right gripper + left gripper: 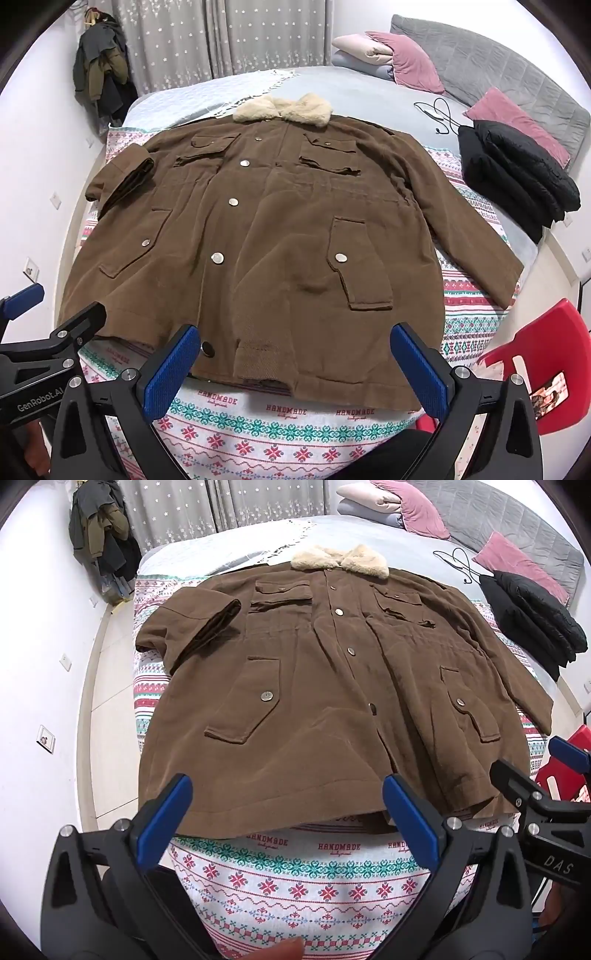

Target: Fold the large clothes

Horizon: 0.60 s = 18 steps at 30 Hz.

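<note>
A large brown coat [332, 686] with a cream fleece collar [340, 561] lies front-up and buttoned on the patterned bedspread [295, 878]. Its left sleeve [195, 627] is folded in over itself; its right sleeve [517, 672] lies spread out to the right. My left gripper [288, 808] is open and empty just above the coat's hem. My right gripper [295, 354] is open and empty over the hem as well; the coat [277, 229] fills that view. The right gripper also shows in the left wrist view [532, 771], and the left one in the right wrist view [55, 306].
A folded black jacket [532, 616] lies at the bed's right side, also in the right wrist view [517, 177]. Pink pillows [413, 59] and folded bedding sit at the head. A red chair [535, 365] stands at the right. Clothes hang in the far left corner [99, 535].
</note>
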{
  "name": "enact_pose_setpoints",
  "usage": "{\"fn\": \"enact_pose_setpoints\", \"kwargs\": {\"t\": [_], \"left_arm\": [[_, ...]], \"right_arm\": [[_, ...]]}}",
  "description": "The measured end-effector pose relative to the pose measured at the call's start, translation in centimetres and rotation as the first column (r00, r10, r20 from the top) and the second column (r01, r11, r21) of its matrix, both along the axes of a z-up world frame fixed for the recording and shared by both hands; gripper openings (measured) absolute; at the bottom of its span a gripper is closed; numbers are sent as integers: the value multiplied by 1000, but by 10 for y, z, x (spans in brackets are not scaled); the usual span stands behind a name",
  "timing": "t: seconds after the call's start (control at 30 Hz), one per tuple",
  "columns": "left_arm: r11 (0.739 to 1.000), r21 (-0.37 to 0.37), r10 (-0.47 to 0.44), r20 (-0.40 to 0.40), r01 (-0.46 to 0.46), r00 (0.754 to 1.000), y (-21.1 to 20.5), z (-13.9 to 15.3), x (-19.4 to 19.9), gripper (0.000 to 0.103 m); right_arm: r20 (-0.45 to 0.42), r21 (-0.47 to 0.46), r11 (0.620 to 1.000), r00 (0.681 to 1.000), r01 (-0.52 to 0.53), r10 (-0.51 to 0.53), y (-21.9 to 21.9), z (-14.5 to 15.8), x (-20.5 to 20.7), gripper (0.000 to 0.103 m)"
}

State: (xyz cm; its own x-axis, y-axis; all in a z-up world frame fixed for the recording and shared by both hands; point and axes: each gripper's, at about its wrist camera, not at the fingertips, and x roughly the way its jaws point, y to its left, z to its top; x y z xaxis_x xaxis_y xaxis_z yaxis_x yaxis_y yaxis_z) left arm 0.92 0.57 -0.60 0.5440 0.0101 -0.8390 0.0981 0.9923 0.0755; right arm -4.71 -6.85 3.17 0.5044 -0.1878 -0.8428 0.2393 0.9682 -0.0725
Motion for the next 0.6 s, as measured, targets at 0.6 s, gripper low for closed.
{"fn": "enact_pose_setpoints", "kwargs": {"t": [0.6], "left_arm": [[1000, -3, -2, -11, 2, 1000, -1, -2, 1, 102]], "right_arm": [[-3, 0, 1000, 1000, 1, -1, -3, -1, 3, 103]]}}
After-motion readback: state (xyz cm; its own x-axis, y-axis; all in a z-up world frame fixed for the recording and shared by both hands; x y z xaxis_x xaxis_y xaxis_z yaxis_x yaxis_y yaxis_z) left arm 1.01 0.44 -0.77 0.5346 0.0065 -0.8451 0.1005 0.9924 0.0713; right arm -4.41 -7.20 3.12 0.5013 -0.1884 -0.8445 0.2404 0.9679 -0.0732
